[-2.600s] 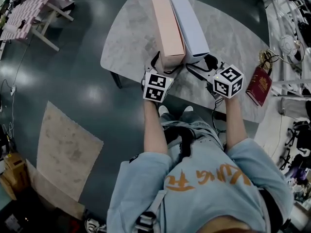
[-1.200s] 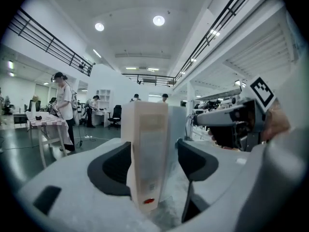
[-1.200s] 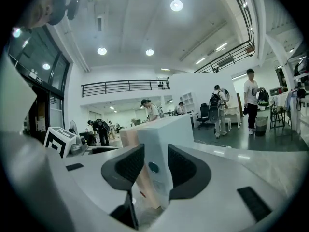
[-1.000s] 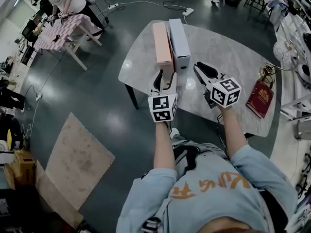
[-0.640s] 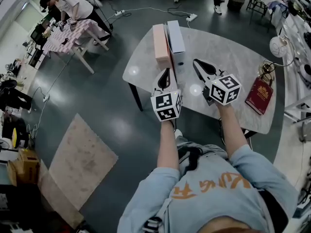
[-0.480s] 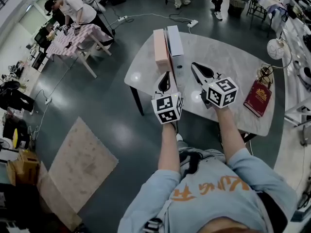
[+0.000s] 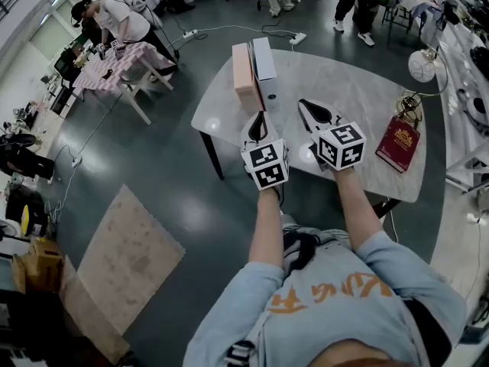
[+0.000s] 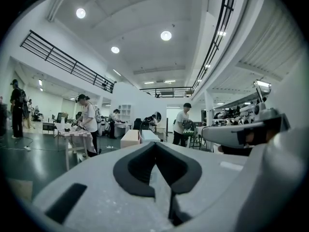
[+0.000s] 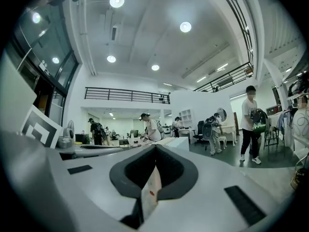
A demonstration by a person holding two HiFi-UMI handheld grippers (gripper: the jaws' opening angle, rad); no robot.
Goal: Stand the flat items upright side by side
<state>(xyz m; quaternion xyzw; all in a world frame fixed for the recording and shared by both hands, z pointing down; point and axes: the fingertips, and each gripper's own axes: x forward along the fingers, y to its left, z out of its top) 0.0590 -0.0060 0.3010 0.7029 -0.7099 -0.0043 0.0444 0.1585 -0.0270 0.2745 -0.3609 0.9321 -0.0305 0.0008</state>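
While their jaws sit pressed together with nothing between them, my left tongs (image 7: 259,118) hang over the near part of the table (image 7: 367,98). Just ahead of them the pink box (image 7: 243,79) and the white box (image 7: 263,58) stand on edge, close side by side. In the left gripper view my own jaws hide the boxes' lower parts. My right tongs (image 7: 304,105), just beside the left, are likewise closed and empty. To their right lies a red bag (image 7: 397,142), its print too small to read.
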